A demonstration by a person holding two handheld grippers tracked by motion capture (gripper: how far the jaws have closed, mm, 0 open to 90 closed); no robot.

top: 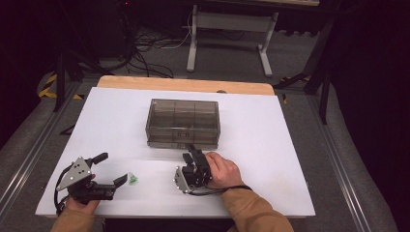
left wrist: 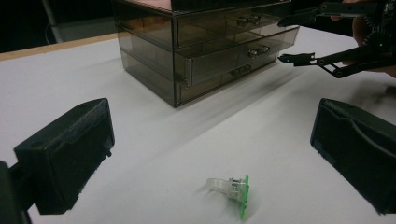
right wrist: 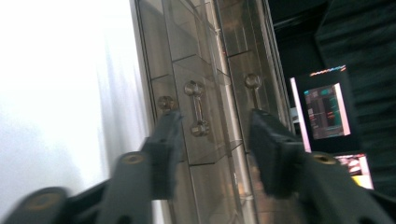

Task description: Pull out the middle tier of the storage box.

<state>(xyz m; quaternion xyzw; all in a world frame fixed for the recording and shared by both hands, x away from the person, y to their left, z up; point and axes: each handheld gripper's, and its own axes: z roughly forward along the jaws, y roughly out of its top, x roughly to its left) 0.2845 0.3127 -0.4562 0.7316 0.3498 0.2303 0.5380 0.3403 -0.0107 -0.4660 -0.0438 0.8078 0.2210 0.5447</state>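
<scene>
Two claws, both spread and empty. Right gripper (top: 190, 151) nearer to the smoky translucent plastic drawer chest (top: 183, 123) mid-table, jaws straddling the middle drawer's clear bar handle (right wrist: 196, 108), long axis crosswise to the gap. Left gripper (top: 124, 179) just short of the small clear-and-green clip (left wrist: 232, 189), straight ahead.

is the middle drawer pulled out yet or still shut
Slightly out: in the left gripper view the middle drawer sits proud of the drawer unit, with the right tool open at its handle.

I note the drawer box (top: 183, 123) is glossy, smoky transparent plastic. The table top (top: 270, 145) looks matt white, its far edge bare wood.
</scene>
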